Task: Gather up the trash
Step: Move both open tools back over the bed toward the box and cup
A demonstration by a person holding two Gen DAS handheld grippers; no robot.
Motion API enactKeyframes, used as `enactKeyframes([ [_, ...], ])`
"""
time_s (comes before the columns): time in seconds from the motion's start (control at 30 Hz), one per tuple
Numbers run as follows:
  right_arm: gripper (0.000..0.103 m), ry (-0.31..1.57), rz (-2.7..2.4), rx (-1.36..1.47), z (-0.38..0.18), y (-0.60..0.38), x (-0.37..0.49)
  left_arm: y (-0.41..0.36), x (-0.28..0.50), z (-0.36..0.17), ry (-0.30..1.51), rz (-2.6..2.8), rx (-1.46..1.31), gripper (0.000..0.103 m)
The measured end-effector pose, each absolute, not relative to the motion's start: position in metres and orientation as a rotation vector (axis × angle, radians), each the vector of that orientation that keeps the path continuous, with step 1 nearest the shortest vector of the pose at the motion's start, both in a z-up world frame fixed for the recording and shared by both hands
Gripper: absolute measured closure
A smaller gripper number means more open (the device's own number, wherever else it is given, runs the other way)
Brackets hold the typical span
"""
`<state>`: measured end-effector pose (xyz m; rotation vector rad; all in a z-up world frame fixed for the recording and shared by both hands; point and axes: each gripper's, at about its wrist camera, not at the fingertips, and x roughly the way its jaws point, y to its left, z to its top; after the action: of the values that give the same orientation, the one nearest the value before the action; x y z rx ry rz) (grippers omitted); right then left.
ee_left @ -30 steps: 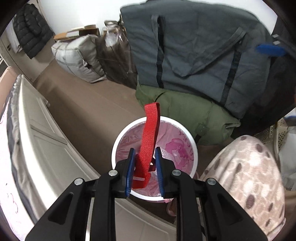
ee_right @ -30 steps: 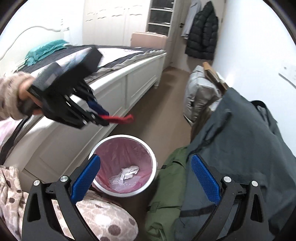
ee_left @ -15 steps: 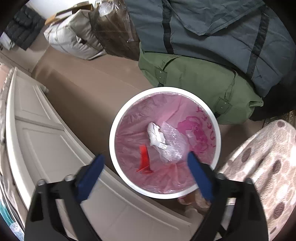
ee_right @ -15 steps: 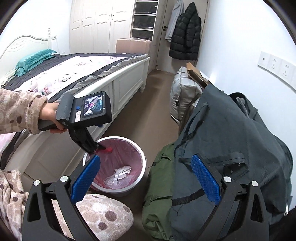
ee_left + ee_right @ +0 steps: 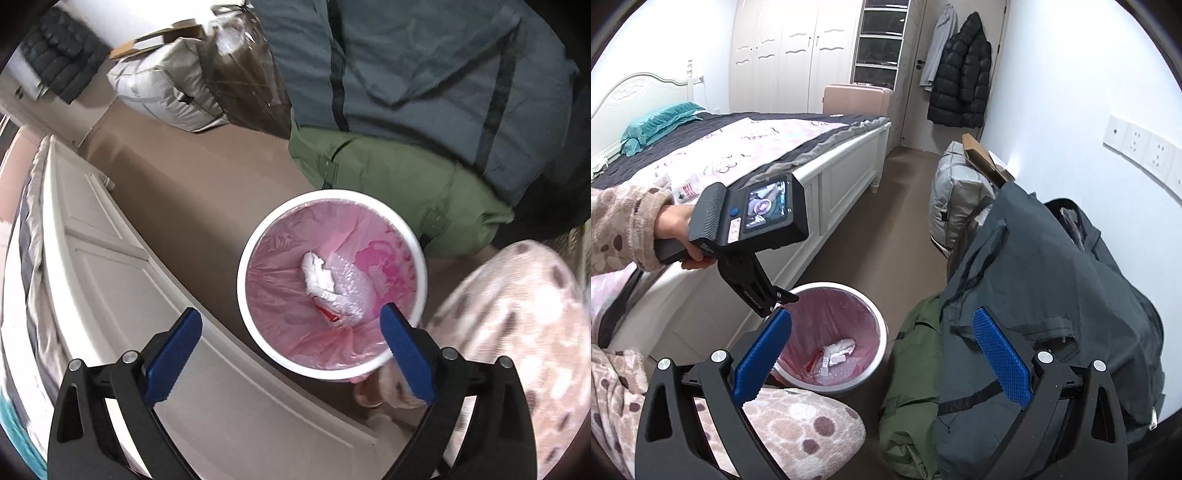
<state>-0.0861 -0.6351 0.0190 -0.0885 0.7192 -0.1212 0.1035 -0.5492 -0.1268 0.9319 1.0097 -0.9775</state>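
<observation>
A white bin (image 5: 332,194) with a pink liner stands on the brown floor beside the bed. Inside lie crumpled white paper (image 5: 317,275), clear bubble wrap (image 5: 351,291) and a red strip (image 5: 325,314) half tucked under them. My left gripper (image 5: 290,312) points steeply down over the bin; its jaws are opening, with nothing between them. In the right wrist view a hand holds that left gripper (image 5: 775,299) just above the bin's (image 5: 882,332) near rim. My right gripper (image 5: 882,314) hangs open and empty, higher up and back from the bin.
A white bed frame (image 5: 846,177) runs along the bin's left. A green bag (image 5: 908,369) and a big grey-blue bag (image 5: 1052,295) crowd its right, with a silver-grey bag (image 5: 953,192) farther along the wall. A spotted fleece knee (image 5: 798,417) sits close in front.
The left gripper went from shut on the red strip to wide open, and the strip dropped into the bin. That gripper tilted down over the bin. The right view rose slightly.
</observation>
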Motion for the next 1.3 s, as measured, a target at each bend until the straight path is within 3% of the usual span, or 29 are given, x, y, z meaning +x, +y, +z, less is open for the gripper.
enactKeyframes([
  [0.73, 0.007, 0.646, 0.146, -0.157, 0.060, -0.478, -0.019, -0.283, 0.122, -0.014, 1.003, -0.569, 0.482, 0.006],
  [1.3, 0.007, 0.626, 0.294, -0.190, 0.077, -0.305, 0.085, -0.041, 0.107, 0.022, 0.949, -0.232, 0.166, 0.005],
])
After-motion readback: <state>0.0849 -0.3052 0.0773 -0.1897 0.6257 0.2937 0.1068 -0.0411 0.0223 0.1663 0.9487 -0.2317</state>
